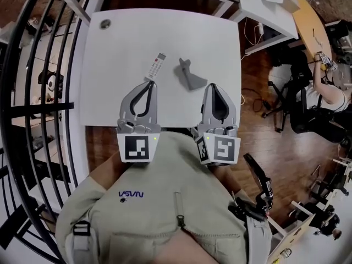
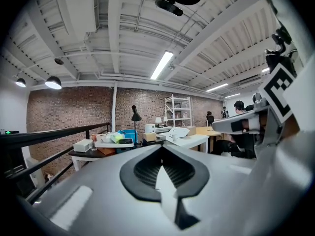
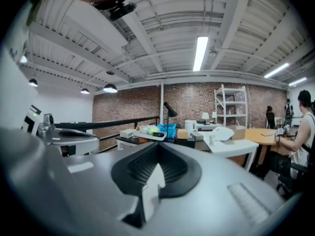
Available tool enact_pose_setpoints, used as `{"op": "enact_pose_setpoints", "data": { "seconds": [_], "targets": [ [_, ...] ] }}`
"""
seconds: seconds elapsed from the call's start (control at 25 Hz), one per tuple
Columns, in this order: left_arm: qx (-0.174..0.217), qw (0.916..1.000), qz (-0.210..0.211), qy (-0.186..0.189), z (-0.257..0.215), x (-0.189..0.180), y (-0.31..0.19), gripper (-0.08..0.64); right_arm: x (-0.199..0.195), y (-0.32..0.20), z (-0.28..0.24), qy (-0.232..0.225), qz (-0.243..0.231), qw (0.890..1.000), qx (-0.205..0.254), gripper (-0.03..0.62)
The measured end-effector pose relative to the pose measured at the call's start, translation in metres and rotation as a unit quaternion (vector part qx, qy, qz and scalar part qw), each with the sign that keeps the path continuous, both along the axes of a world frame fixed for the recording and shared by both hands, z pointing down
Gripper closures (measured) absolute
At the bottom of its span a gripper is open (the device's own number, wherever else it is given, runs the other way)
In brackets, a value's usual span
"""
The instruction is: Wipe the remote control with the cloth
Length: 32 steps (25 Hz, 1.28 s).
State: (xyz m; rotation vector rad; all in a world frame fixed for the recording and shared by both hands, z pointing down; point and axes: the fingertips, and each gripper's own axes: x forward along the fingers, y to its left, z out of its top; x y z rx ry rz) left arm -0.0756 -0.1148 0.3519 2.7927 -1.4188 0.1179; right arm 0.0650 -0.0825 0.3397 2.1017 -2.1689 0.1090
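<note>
On the white table (image 1: 126, 43) lies a white remote control (image 1: 156, 66), a little left of centre. A crumpled grey cloth (image 1: 188, 74) rests just to its right. My left gripper (image 1: 149, 83) is shut and empty, its tip close below the remote's near end as seen from above. My right gripper (image 1: 212, 87) is also shut with nothing in it, and its tip is just right of the cloth's near edge. Both are held level above the table's near edge. The left gripper view (image 2: 161, 150) and right gripper view (image 3: 157, 148) look out across the room, not at the table.
A small dark round mark (image 1: 105, 23) sits at the table's far left corner. A black railing (image 1: 33, 109) runs along the left. Another person (image 1: 324, 92) sits at a desk to the right. Distant desks (image 3: 147, 134) and shelves (image 3: 229, 107) fill the room.
</note>
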Motion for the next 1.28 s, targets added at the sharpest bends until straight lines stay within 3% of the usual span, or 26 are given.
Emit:
{"op": "enact_pose_setpoints", "data": {
  "seconds": [0.24, 0.56, 0.76, 0.96, 1.04, 1.16, 1.28],
  "targets": [
    [0.000, 0.9991, 0.038, -0.021, 0.011, -0.007, 0.007, 0.555, -0.014, 0.011, 0.008, 0.004, 0.014, 1.000, -0.013, 0.588],
    [0.003, 0.9998, 0.015, -0.016, 0.008, -0.003, 0.038, 0.555, -0.021, 0.040, 0.004, 0.002, -0.023, 1.000, 0.005, 0.588],
    [0.018, 0.9997, 0.002, -0.014, 0.003, 0.021, 0.089, 0.555, -0.005, 0.095, 0.006, -0.004, -0.043, 0.999, 0.010, 0.588],
    [-0.012, 0.9990, -0.043, 0.004, 0.010, 0.035, 0.147, 0.555, 0.010, 0.147, 0.011, -0.013, -0.073, 0.997, 0.017, 0.588],
    [-0.012, 0.9983, -0.056, -0.007, 0.012, 0.036, 0.169, 0.555, 0.015, 0.166, 0.012, -0.021, -0.081, 0.996, 0.022, 0.588],
    [0.013, 0.9967, -0.062, -0.051, 0.017, 0.029, 0.197, 0.555, 0.019, 0.191, 0.015, -0.027, -0.090, 0.995, 0.025, 0.588],
    [0.019, 0.9959, -0.068, -0.057, 0.017, 0.022, 0.214, 0.555, 0.016, 0.206, 0.019, -0.027, -0.095, 0.995, 0.024, 0.588]
  ]
}}
